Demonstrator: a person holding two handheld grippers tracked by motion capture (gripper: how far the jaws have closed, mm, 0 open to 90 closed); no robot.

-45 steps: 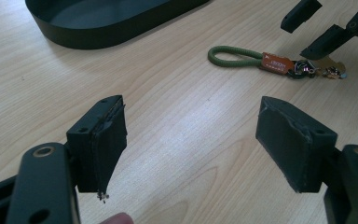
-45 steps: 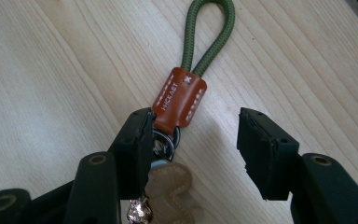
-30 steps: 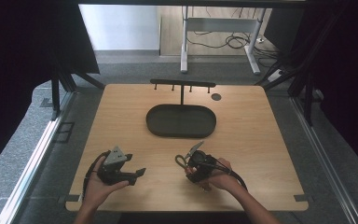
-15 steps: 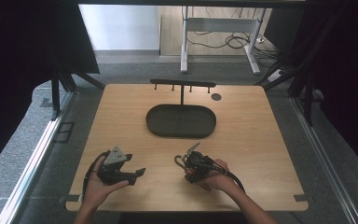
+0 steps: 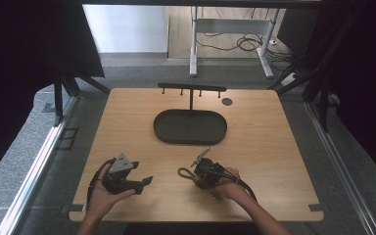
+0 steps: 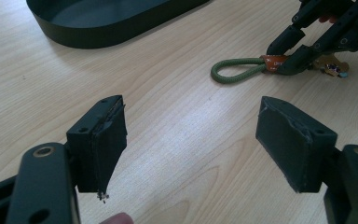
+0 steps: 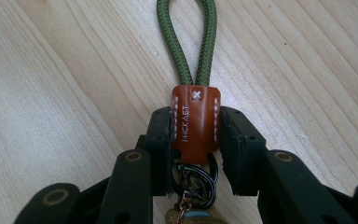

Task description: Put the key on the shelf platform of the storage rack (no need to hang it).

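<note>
A keychain lies on the wooden table [image 5: 274,147]: a green cord loop [image 7: 186,46], a brown leather tab [image 7: 196,123] and a dark key ring [image 7: 193,179] behind it. My right gripper [image 7: 196,137] is shut on the leather tab, one pad on each side. From above, the right gripper [image 5: 199,171] sits at the front centre, with the cord loop [image 5: 183,172] sticking out to its left. My left gripper [image 6: 191,126] is open with nothing between its jaws and faces the cord loop [image 6: 235,73] and the right gripper [image 6: 289,60]. In the high view the left gripper [image 5: 144,175] rests at the front left.
A dark oval tray [image 5: 190,139] lies at the table's middle, and its wall [image 6: 98,35] rises beyond the left gripper. Behind it stands a black rack with pegs [image 5: 192,88]. A small dark disc [image 5: 227,102] is set in the tabletop near the back edge.
The right gripper has shifted very slightly to the left with the keychain. The left gripper has stayed where it was.
</note>
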